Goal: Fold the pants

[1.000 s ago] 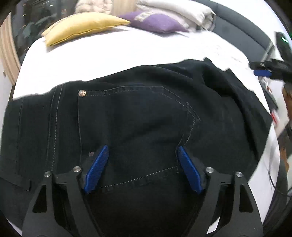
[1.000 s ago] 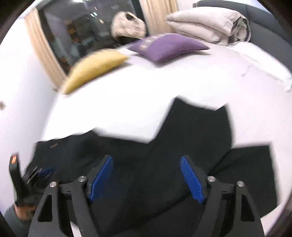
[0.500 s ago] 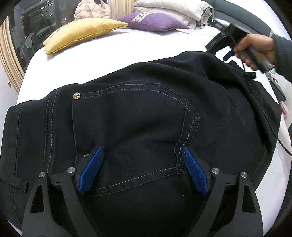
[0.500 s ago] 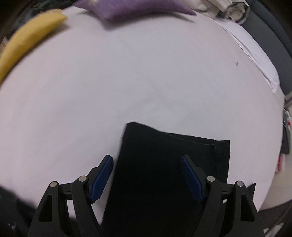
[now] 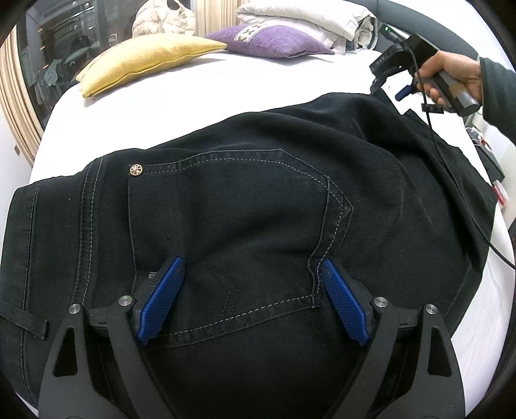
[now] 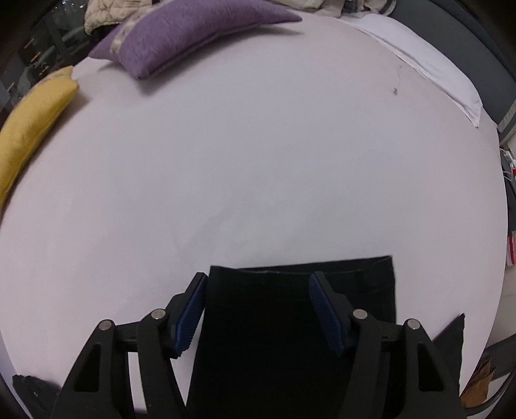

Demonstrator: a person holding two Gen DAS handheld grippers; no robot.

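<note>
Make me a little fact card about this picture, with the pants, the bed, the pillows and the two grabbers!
pants: black jeans spread flat on the bed, back pocket with a metal stud facing up
bed: white sheet
pillows: yellow pillow and purple pillow at the far end, side by side
left gripper: open, over the pocket
right gripper: open, over the leg end
fold: not started

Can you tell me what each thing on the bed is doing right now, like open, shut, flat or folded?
Left claw: open, over the pants' back pocket.
Right claw: open, over the leg ends.
Black pants: spread out on the bed, rumpled.
Yellow pillow: lying flat.
Purple pillow: lying flat.
White blanket: folded.
</note>
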